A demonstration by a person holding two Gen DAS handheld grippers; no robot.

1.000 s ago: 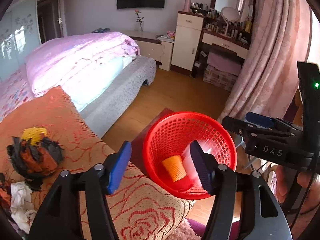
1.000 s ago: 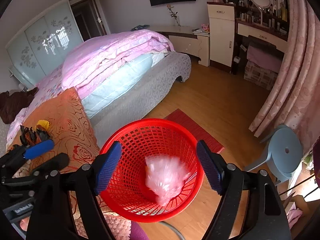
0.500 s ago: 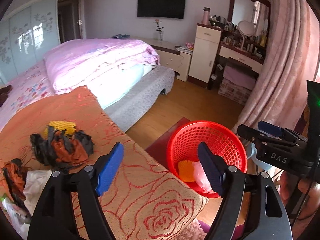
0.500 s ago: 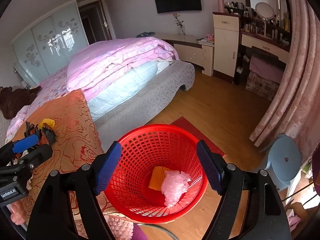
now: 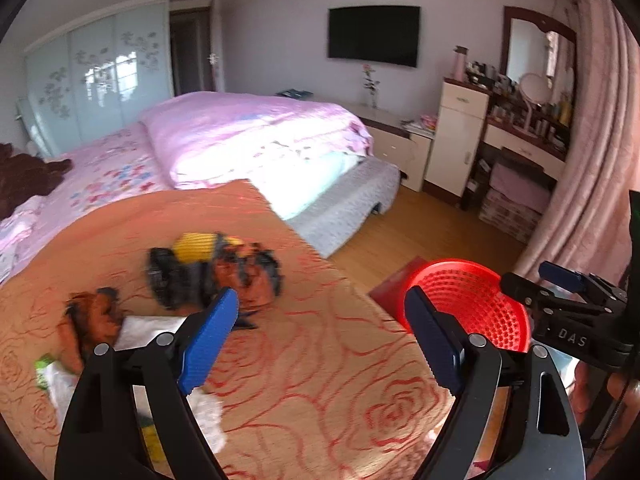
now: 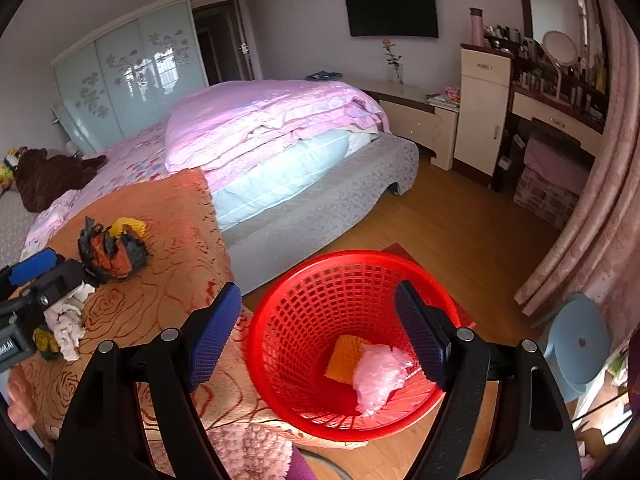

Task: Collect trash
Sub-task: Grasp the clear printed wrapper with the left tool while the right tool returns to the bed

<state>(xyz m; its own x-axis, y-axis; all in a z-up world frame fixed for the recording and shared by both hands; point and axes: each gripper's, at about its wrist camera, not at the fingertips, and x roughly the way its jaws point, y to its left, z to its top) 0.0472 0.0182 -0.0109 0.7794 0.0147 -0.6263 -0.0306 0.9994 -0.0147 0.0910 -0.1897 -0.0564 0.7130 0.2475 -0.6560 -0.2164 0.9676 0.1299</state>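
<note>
Both grippers (image 5: 320,340) (image 6: 318,336) wide apart, empty.

Red mesh basket (image 6: 352,344) at lower centre, upright, holds an orange piece (image 6: 342,358) and crumpled, possibly plastic, pink wrap (image 6: 378,376).

Red plastic mesh basket (image 6: 320,300), glossy wooden floor (image 6: 460,224), woven rose-patterned cloth (image 5: 320,360).

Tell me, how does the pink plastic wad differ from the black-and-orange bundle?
The pink plastic wad lies inside the red basket; the black-and-orange bundle sits on the orange blanket. The wad is pale and translucent, the bundle dark and opaque. The bundle looks larger. Both are crumpled, and neither is held.
</note>
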